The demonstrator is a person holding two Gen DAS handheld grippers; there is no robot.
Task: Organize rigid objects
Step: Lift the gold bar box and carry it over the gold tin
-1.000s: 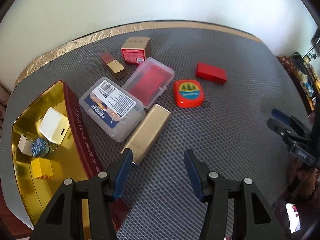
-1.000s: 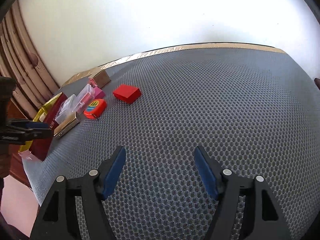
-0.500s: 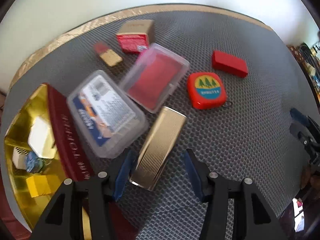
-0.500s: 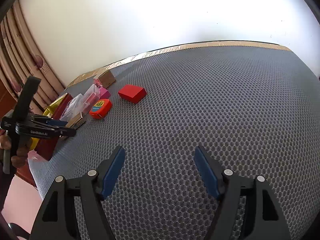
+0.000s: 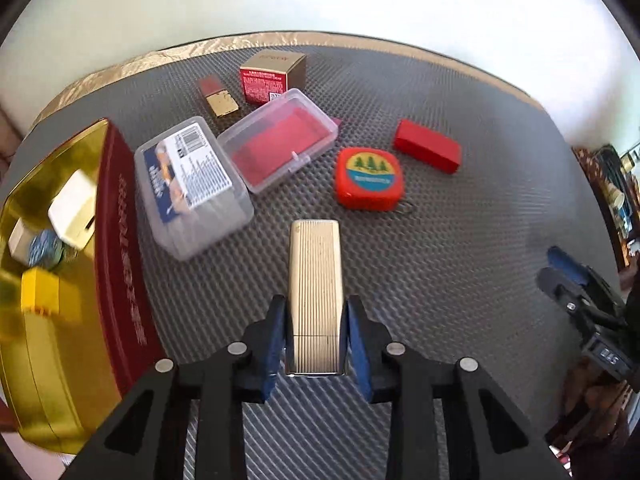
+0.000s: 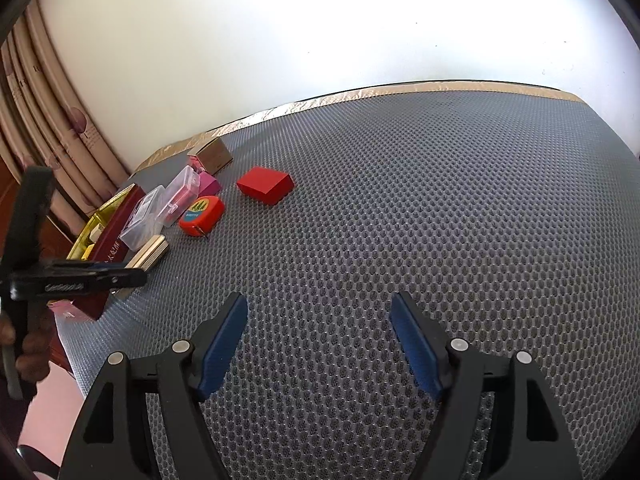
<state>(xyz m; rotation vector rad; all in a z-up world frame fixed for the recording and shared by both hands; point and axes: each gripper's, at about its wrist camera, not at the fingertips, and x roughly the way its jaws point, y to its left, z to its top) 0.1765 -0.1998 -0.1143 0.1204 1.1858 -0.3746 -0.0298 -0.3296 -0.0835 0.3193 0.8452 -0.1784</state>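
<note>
My left gripper (image 5: 315,312) is shut on a ribbed gold case (image 5: 316,280), clamped on its two long sides; the case points away from me, just above the grey mat. In the right wrist view the same case (image 6: 150,254) sticks out of the left gripper (image 6: 120,276). A red and gold tin (image 5: 116,248) stands at the left, holding a white box (image 5: 72,208) and a yellow block (image 5: 40,292). My right gripper (image 6: 318,312) is open and empty over bare mat, far from the objects.
On the mat lie a labelled clear box (image 5: 192,184), a clear box with red inside (image 5: 280,144), an orange tape measure (image 5: 370,178), a red block (image 5: 427,151), a red and gold carton (image 5: 272,76) and a small gold and red case (image 5: 218,98). The mat's gold edge meets a white wall.
My left gripper moved forward onto the gold case and closed on it; the case now lies straight between the fingers. The right gripper has barely moved.
</note>
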